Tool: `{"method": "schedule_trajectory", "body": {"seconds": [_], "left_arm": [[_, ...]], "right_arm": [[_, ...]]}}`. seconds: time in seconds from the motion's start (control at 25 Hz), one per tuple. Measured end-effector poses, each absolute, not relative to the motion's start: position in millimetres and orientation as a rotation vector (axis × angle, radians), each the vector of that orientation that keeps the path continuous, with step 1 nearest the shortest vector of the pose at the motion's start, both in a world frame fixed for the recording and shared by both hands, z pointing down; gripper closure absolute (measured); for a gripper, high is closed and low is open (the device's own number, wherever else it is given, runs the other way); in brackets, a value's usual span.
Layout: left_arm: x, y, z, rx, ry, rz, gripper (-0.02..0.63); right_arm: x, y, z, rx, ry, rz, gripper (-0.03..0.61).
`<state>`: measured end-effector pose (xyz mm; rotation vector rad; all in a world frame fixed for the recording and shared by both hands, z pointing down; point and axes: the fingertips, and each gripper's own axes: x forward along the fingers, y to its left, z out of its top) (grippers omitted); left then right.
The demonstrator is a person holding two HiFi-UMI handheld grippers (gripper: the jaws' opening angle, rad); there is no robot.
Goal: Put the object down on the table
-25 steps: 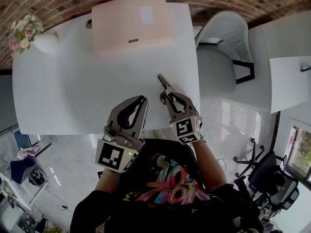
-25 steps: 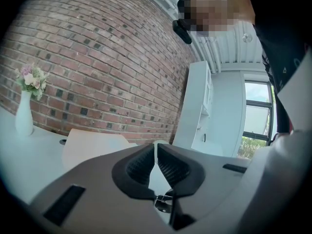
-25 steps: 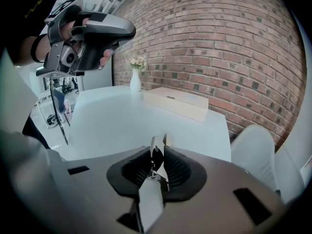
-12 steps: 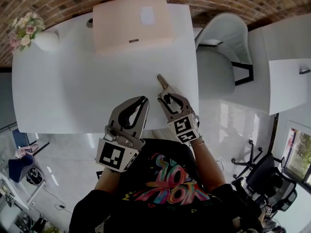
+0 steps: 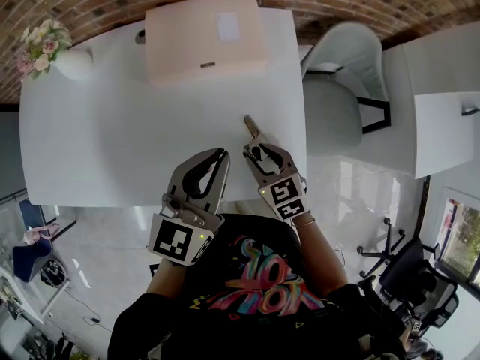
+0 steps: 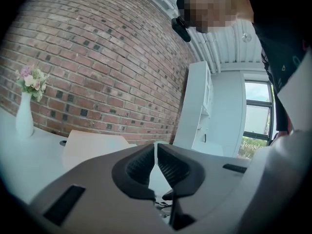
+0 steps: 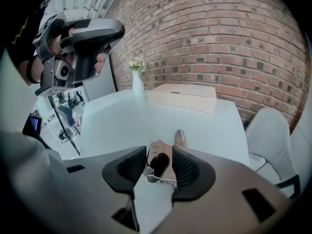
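Observation:
A small brown wooden object with a metal clip (image 5: 251, 129) (image 7: 167, 149) lies near the right front corner of the white table (image 5: 112, 141). Its near end sits between the jaws of my right gripper (image 5: 259, 153) (image 7: 160, 156). Those jaws are opening. The left pad stands clear of the object and the right pad is close beside it. My left gripper (image 5: 218, 156) (image 6: 156, 156) hovers over the table's front edge, left of the right one, with its pads together and nothing between them.
A flat beige box (image 5: 204, 36) rests at the table's far edge. A white vase of flowers (image 5: 52, 55) stands at the far left corner. A grey chair (image 5: 341, 73) is right of the table, and a second white table (image 5: 442, 103) lies beyond it.
The right gripper's jaws have spread apart and let go of the wooden object, which stays on the table. The left gripper has not moved.

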<state>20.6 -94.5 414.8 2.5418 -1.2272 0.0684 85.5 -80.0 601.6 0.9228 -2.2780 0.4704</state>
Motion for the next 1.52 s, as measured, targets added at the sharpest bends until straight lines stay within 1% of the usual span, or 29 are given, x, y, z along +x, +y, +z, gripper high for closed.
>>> {"method": "schedule_trajectory", "body": {"seconds": [0.08,0.32,0.8,0.92,1.52], "left_arm": [[19.9,-94.5,413.1,2.546,-1.232,0.065,0.577],[15.9,-94.0,403.3,2.559,-1.254,0.044,0.577],[17.9,-95.3,364.6,2.621,-1.287,-0.005,0.577],[17.9,-94.6,355.1,2.623,-1.306,-0.029,0.577],[24.2,-95.5,315.8,2.700,-1.332,-0.079,0.577]], "right_arm": [[83.9,-82.3,596.9,0.932,-2.292,0.469,0.402],[79.0,-88.3,573.4,0.963,-2.335,0.456,0.397],[80.5,-104.0,495.2,1.072,-2.451,0.440,0.394],[85.4,-108.3,470.4,1.098,-2.486,0.427,0.402],[112.9,-107.3,343.8,1.256,-2.727,0.237,0.496]]}}
